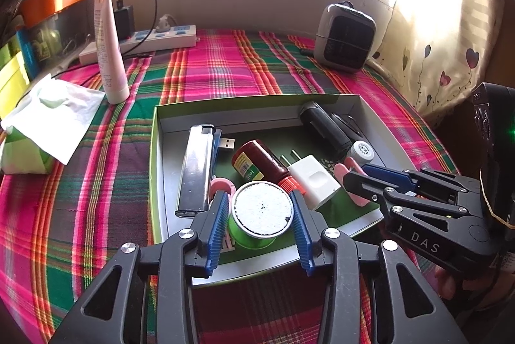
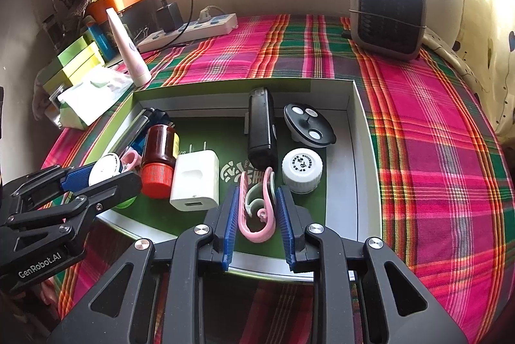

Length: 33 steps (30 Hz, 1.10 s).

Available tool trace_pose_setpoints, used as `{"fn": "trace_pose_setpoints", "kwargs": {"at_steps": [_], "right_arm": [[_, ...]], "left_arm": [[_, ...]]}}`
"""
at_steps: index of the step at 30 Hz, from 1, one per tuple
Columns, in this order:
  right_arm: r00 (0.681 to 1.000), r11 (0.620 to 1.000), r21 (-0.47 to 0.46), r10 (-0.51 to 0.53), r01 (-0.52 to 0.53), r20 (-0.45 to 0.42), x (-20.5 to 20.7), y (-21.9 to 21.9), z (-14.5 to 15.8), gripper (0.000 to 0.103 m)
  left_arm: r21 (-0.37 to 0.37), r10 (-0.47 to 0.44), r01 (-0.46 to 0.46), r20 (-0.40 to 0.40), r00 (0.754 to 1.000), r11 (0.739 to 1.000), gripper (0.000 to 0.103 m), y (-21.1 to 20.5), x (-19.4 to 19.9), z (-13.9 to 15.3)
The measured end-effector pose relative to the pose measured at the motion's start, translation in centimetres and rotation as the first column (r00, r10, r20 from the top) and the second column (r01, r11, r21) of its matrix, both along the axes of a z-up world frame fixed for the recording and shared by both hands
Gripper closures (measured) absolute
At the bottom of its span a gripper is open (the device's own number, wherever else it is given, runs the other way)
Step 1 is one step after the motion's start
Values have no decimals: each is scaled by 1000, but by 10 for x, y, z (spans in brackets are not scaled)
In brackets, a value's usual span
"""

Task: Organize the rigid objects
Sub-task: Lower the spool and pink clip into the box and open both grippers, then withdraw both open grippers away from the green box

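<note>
A shallow green-and-grey box (image 1: pixel 156 157) (image 2: pixel 362 131) on the plaid cloth holds several small objects. My left gripper (image 1: pixel 260 208) is shut on a green spool with a white top (image 1: pixel 261 210) at the box's near edge; the spool also shows in the right wrist view (image 2: pixel 104 170). My right gripper (image 2: pixel 256 208) is shut on a pink clip (image 2: pixel 257 215) over the box's near side. Also in the box are a silver lighter (image 1: pixel 195 168), a brown bottle with a red cap (image 2: pixel 160 155), a white charger (image 2: pixel 195 179), a black device (image 2: pixel 262 128) and a white cap (image 2: pixel 302 170).
A pink tube (image 1: pixel 107 44) stands left of the box, beside a tissue pack (image 1: pixel 45 115). A power strip (image 1: pixel 154 39) lies along the back wall. A grey heater (image 2: pixel 388 14) stands at the back right. Boxes (image 2: pixel 77 60) are stacked at the far left.
</note>
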State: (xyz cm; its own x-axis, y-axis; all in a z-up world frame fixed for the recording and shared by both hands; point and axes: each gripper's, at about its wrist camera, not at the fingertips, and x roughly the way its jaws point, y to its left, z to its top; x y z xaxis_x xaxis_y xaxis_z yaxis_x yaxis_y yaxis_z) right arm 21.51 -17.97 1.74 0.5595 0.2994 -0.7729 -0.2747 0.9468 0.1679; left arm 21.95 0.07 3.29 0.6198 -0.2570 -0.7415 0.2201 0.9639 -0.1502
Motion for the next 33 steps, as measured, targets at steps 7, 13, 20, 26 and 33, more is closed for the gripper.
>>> {"fn": "trace_pose_setpoints", "kwargs": {"at_steps": [7, 13, 20, 26, 33], "right_arm": [[1000, 1000, 3, 1, -1, 4, -2, 0, 1, 69], [1000, 1000, 2, 0, 0, 11, -5, 1, 3, 65], [1000, 1000, 9, -15, 15, 13, -9, -3, 5, 63], [1000, 1000, 13, -16, 16, 23, -14, -4, 8, 63], [999, 1000, 16, -20, 19, 35, -22, -5, 14, 62]], "left_arm": [[2, 5, -5, 0, 1000, 1000, 61, 0, -2, 0], [-4, 8, -8, 4, 1000, 1000, 60, 2, -5, 1], [-17, 13, -12, 20, 1000, 1000, 60, 3, -9, 6], [-22, 18, -17, 20, 1000, 1000, 59, 5, -13, 9], [-21, 18, -18, 29, 999, 1000, 59, 6, -22, 12]]}}
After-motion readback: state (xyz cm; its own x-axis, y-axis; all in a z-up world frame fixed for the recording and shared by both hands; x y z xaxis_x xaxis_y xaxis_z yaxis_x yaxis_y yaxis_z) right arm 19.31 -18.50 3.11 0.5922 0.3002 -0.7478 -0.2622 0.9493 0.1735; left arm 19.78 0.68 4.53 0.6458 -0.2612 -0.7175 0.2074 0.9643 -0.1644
